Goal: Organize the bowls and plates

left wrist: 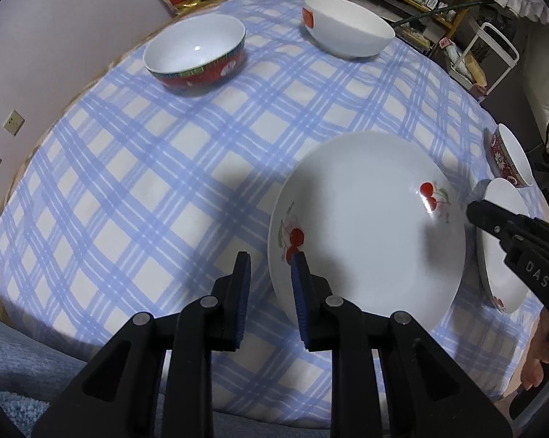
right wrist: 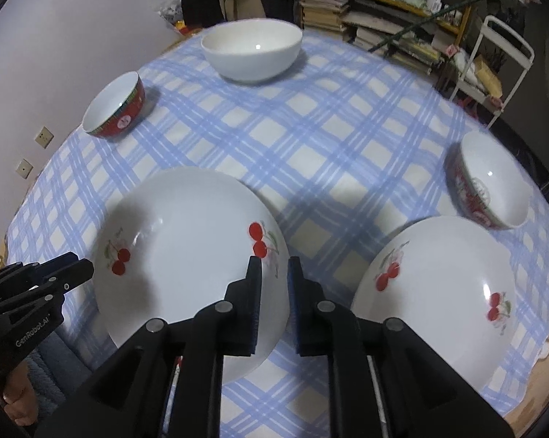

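two white glazed plates printed with red cherries are laid on the blue-and-white checked tablecloth [right wrist: 347, 138]. the nearer cherry plate [right wrist: 190, 255] is flanked by both tools: the left gripper [left wrist: 270, 284] is held at its left rim with a clear gap between the blue-padded fingers and nothing between them, and the right gripper [right wrist: 274, 281] is held at its right rim, likewise parted, with the rim's edge seen between the pads. whether either pad touches the china cannot be told. the second cherry plate [right wrist: 435, 292] lies just right of the right gripper, near but apart from the first.

beyond the grippers three bowls are set: a red-banded porcelain bowl [left wrist: 196, 54] far ahead to the left, a plain white ceramic bowl [left wrist: 347, 27] far ahead, and another red-patterned bowl [right wrist: 493, 186] ahead to the right, just behind the second plate.

the risks are judged as follows. the glaze is smooth and the rim thin and sloped, so a pinch taken too shallowly could let the plate slide out and be dropped. if only one side is closed upon, the plate could be tipped or pushed along the cloth, which may be bunched. a lift carried rightward too low could knock rim against rim or strike the bowl behind, and chipping would be likely.
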The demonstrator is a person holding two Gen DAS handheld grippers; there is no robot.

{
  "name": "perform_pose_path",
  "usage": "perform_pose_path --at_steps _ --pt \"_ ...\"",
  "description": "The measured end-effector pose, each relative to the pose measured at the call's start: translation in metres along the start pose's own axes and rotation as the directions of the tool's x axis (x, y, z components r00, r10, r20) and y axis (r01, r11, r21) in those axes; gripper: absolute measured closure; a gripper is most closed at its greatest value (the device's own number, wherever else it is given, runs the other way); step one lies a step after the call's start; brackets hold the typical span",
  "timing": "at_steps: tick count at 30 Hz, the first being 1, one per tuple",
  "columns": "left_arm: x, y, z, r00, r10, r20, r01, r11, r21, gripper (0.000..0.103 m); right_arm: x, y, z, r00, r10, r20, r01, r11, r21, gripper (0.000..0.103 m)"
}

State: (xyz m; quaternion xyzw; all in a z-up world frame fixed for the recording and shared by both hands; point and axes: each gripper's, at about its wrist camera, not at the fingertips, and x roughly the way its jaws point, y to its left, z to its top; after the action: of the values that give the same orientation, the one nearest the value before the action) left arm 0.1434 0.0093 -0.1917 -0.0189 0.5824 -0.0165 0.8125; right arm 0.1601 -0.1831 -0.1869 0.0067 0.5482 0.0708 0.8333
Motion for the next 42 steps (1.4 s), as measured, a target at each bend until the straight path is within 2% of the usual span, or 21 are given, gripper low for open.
perform_pose_path --at_steps 1,5,7,9,13,14,16,18,21,25,30,35,38,42 --pt "-0.002 0.001 0.0 1.0 0.011 0.004 -0.011 1.0 -0.006 0.08 -0.004 0.0 0.001 1.0 -0.006 0.008 0.006 1.0 -0.004 0.083" --pt "-0.017 -0.002 0.003 0.999 0.038 0.032 -0.038 0.999 0.0 0.079 -0.022 -0.006 0.003 0.999 -0.019 0.047 0.019 1.0 0.0 0.053" --pt "-0.028 -0.006 0.005 0.997 0.055 0.062 -0.057 0.998 0.016 0.074 -0.034 -0.011 0.006 0.996 -0.043 0.076 0.043 0.999 0.001 0.047" --pt "-0.04 -0.011 0.008 0.995 0.054 0.088 -0.057 0.998 0.028 0.057 -0.048 -0.02 0.009 0.994 -0.056 0.096 0.055 0.998 0.012 0.037" --pt "-0.066 -0.025 0.014 0.985 0.064 0.163 -0.072 0.996 0.048 0.048 -0.073 -0.041 0.016 0.99 -0.036 0.133 0.028 0.997 0.067 0.019" --pt "-0.073 -0.03 0.016 0.982 0.077 0.175 -0.087 0.995 0.052 0.042 -0.079 -0.045 0.017 0.99 -0.035 0.138 0.025 0.997 0.072 0.01" --pt "-0.084 -0.038 0.018 0.977 0.076 0.199 -0.088 0.995 0.053 0.032 -0.093 -0.053 0.018 0.985 -0.039 0.167 0.03 0.998 0.06 0.004" --pt "-0.095 -0.048 0.019 0.972 0.059 0.229 -0.075 0.995 0.064 0.024 -0.104 -0.057 0.017 0.979 -0.071 0.192 0.064 0.997 0.043 0.001" --pt "-0.108 -0.065 0.023 0.966 0.045 0.256 -0.069 0.994 0.086 0.019 -0.118 -0.065 0.014 0.973 -0.091 0.212 0.085 0.996 0.034 0.0" --pt "-0.117 -0.087 0.025 0.965 0.02 0.261 -0.052 0.992 0.116 0.017 -0.135 -0.082 0.008 0.965 -0.093 0.244 0.082 0.995 0.056 0.0" --pt "-0.119 -0.119 0.026 0.953 0.01 0.302 -0.072 0.978 0.195 0.017 -0.149 -0.108 0.002 0.956 -0.114 0.272 0.092 0.991 0.093 0.0" --pt "-0.104 -0.15 0.029 0.957 -0.027 0.29 -0.052 0.965 0.258 0.017 -0.165 -0.137 -0.011 0.93 -0.158 0.331 0.113 0.982 0.152 0.0" --pt "-0.089 -0.167 0.03 0.963 -0.062 0.261 -0.012 0.962 0.272 0.017 -0.162 -0.154 -0.017 0.935 -0.163 0.315 0.108 0.977 0.186 0.0" --pt "-0.066 -0.186 0.03 0.977 -0.097 0.191 0.041 0.959 0.279 0.017 -0.142 -0.178 -0.024 0.956 -0.176 0.235 0.128 0.97 0.206 0.0"
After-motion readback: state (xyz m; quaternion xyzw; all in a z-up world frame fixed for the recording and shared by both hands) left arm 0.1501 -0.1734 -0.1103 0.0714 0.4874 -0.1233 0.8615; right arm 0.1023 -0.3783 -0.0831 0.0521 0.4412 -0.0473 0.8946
